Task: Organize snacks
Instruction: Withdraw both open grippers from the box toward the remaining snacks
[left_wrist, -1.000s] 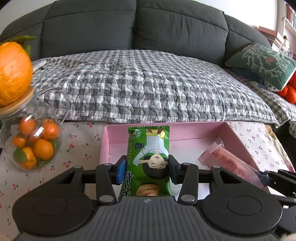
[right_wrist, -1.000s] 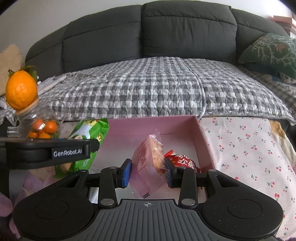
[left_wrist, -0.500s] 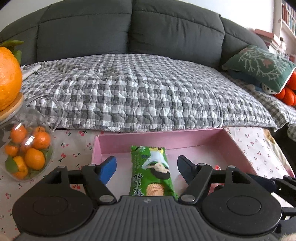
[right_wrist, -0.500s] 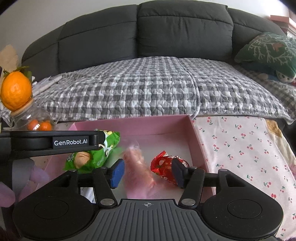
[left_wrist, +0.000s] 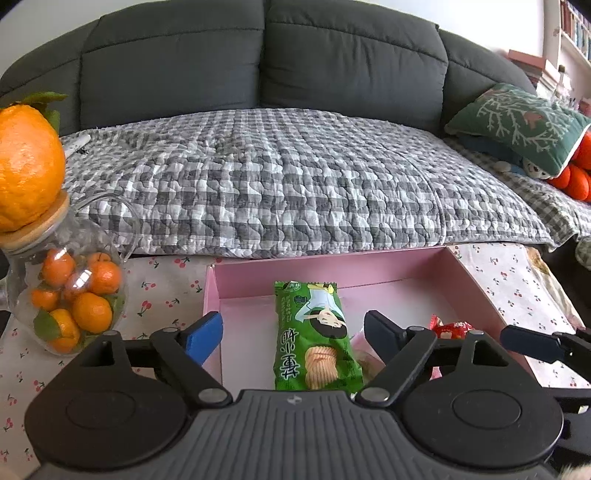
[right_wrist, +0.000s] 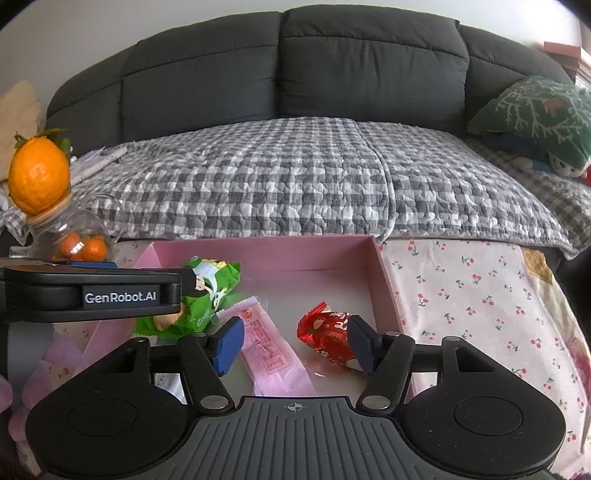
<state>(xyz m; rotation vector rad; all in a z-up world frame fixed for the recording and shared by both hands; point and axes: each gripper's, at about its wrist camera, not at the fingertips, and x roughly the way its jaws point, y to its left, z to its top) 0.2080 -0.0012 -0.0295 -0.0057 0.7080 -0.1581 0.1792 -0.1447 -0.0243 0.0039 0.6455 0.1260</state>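
A pink box (left_wrist: 332, 260) (right_wrist: 258, 245) stands open on the cherry-print cloth. Inside, a green snack packet (left_wrist: 314, 332) (right_wrist: 207, 291) lies flat below my left gripper (left_wrist: 293, 334). Its jaws are opening, and neither pad touches the packet. A pink packet (right_wrist: 269, 347) (left_wrist: 360, 354) and a red packet (right_wrist: 328, 332) (left_wrist: 450, 328) lie on the box floor beneath my right gripper (right_wrist: 294, 343). Those jaws are opening too, with both pads clear of the packets. The left gripper's black body (right_wrist: 92, 291) hides part of the green packet in the right wrist view.
A glass jar of small oranges (left_wrist: 74, 302) (right_wrist: 79, 245), with a big orange (left_wrist: 26, 162) on its lid, stands left of the box. Behind the table runs a dark sofa with a checked quilt (left_wrist: 295, 177) and a green cushion (left_wrist: 517, 125).
Both grippers opened. The green packet dropped from upright in the left jaws to flat in the box. The pink packet fell from the right jaws onto the box floor beside the red one.
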